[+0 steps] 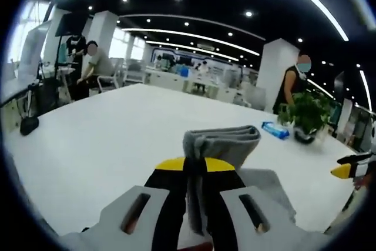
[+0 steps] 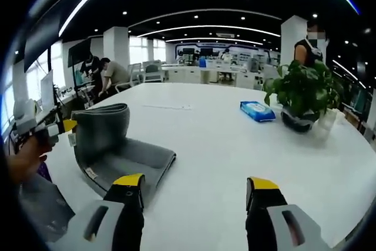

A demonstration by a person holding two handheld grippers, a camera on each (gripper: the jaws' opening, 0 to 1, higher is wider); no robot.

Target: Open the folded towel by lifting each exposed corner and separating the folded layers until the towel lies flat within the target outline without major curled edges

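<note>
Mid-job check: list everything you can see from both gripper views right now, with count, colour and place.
towel: one, grey, folded, near table edge, one end lifted.
table: one, white, large.
wipes pack: one, blue, far side, beside plant.
potted plant: one, green, dark pot, far right.
people: several in the background, seated and standing.
left gripper: black, yellow tips, shut on the towel's raised fold.
right gripper: black, yellow tips, open, above the table beside the towel.

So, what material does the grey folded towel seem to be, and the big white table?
The grey folded towel looks like soft matte woven cloth: it bends in a rounded loop and droops where the left gripper pinches it. The big white table looks hard and smooth, perhaps laminate: it has a faint sheen and no visible grain.
</note>
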